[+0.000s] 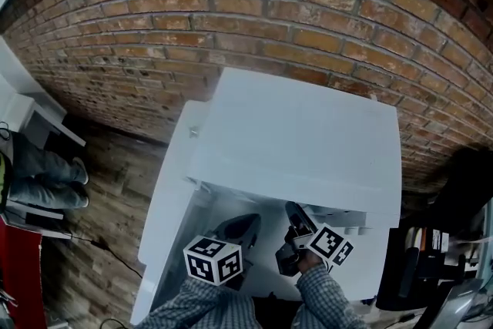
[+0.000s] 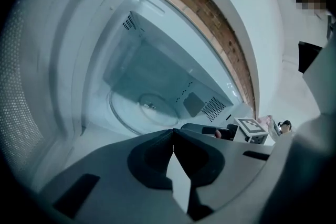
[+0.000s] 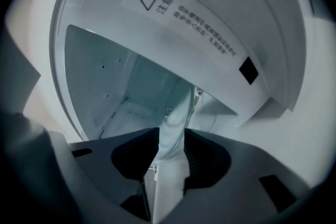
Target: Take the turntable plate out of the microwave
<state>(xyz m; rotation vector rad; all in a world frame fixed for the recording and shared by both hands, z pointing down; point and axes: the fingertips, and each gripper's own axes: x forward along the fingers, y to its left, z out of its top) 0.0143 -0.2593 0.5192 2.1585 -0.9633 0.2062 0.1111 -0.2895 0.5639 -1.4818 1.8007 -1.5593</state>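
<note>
The white microwave (image 1: pixel 296 139) stands against the brick wall with its door (image 1: pixel 166 204) swung open to the left. In the left gripper view the round glass turntable plate (image 2: pixel 147 107) lies flat on the cavity floor. My left gripper (image 2: pixel 174 131) is shut and empty, held in front of the opening, short of the plate. My right gripper (image 3: pixel 170 136) is rolled on its side at the cavity's front, jaws open. The plate's rim (image 3: pixel 176 113) shows edge-on in the gap between them. I cannot tell whether a pad touches it. From the left gripper view the right gripper (image 2: pixel 191 127) sits at the plate's near right edge.
The open door (image 2: pixel 31 102) fills the left side of the left gripper view. A warning label (image 3: pixel 184 13) runs along the microwave's front frame. A brick wall (image 1: pixel 231 11) is behind. A seated person's legs (image 1: pixel 42 173) are at far left, dark clutter (image 1: pixel 431 266) at right.
</note>
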